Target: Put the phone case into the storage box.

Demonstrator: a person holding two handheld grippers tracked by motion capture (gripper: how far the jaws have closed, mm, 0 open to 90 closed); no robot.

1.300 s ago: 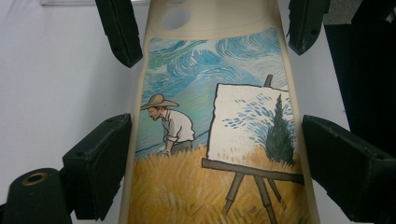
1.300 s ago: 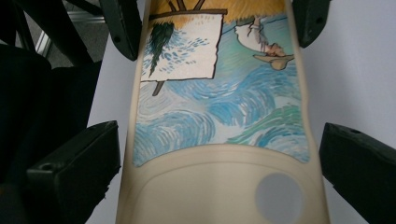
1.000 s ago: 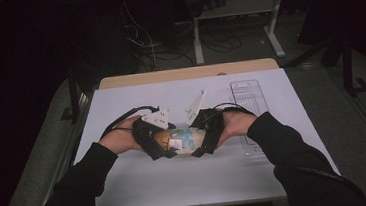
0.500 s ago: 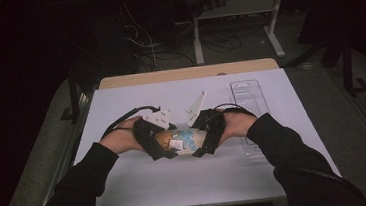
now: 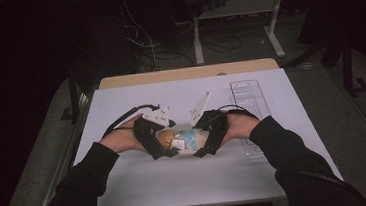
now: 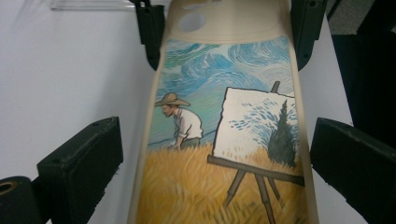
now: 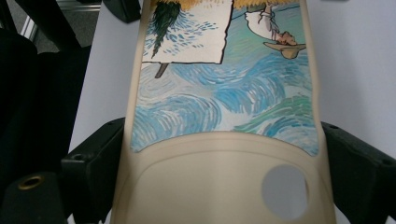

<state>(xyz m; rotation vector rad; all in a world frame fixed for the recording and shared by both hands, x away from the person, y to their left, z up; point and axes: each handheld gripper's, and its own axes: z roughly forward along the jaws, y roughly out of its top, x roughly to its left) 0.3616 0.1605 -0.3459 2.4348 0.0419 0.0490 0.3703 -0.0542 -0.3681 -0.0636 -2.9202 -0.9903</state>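
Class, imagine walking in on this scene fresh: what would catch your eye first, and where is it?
The painted phone case stands out: a straw-hatted painter at an easel in a golden field under swirling blue sky. It lies mid-table on the white sheet, between the left gripper and right gripper. The left gripper's jaws stand apart from its sides.

Phone case [image 6: 224,140]: cream rim, painted picture on back. Upper part swirling blue, teal, white brushstrokes; lower part golden-yellow wheat field. Figure in straw hat, white shirt, dark trousers. White canvas on brown easel, dark green cypress and blue dabs on it. Left tongs [image 5: 167,147] and right tongs [image 5: 202,144]: black jaws, white tops. Desk [image 5: 121,103]: white top, light wood strip along far edge. Tray [image 5: 251,97]: clear plastic. Sleeves [image 5: 83,187]: black. Floor: grey.
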